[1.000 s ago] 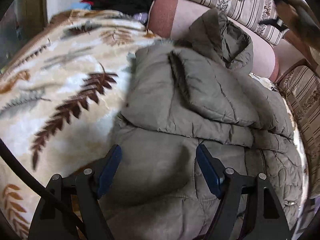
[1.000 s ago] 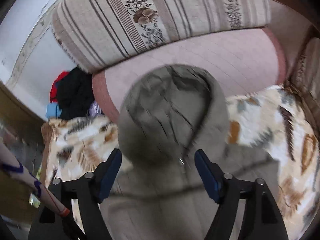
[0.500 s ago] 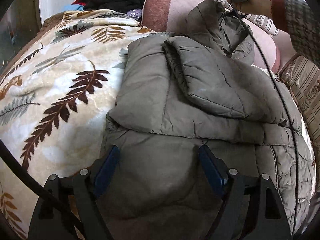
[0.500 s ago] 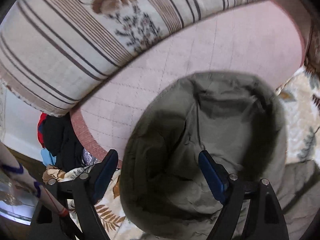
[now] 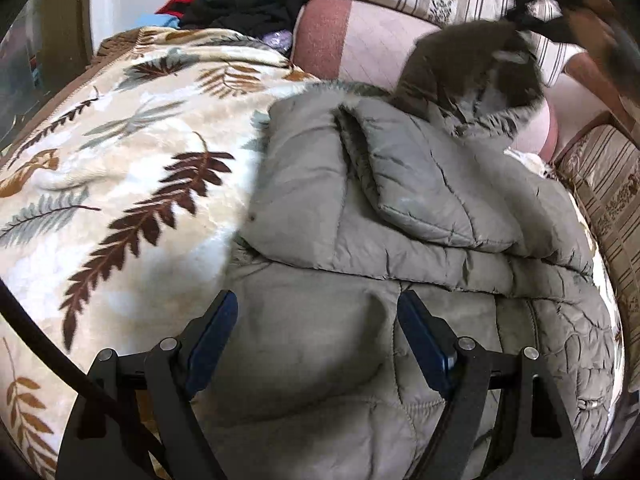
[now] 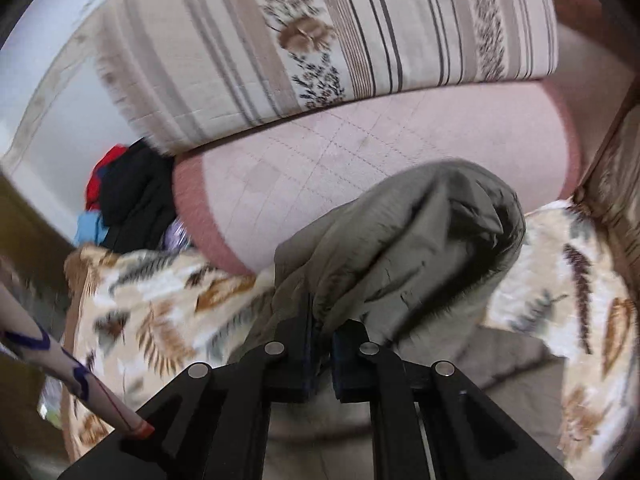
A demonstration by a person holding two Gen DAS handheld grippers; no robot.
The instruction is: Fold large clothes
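A leaf-patterned blanket point(image 5: 120, 184) is spread over the bed, with a striped cushion point(image 6: 320, 40) and a pink bolster point(image 6: 400, 136) stacked at its head and a heap of dark and red clothes point(image 5: 240, 4) left in the far corner. On the blanket, toward the right side in the left wrist view, the olive quilted jacket point(image 5: 360, 280) is laid out. Its sleeves appear to be already folded in across the body, so the task is judged to be partly done; the hood and a final lengthwise fold are judged to remain. The hood point(image 6: 420, 240) is raised off the bolster, its edge pinched between the closed jaws of the right gripper point(image 6: 322, 344). The left gripper point(image 5: 318, 336) is held over the jacket's lower half with its jaws spread wide and nothing between them. No brand, label or legible writing can be made out on the jacket or bedding.
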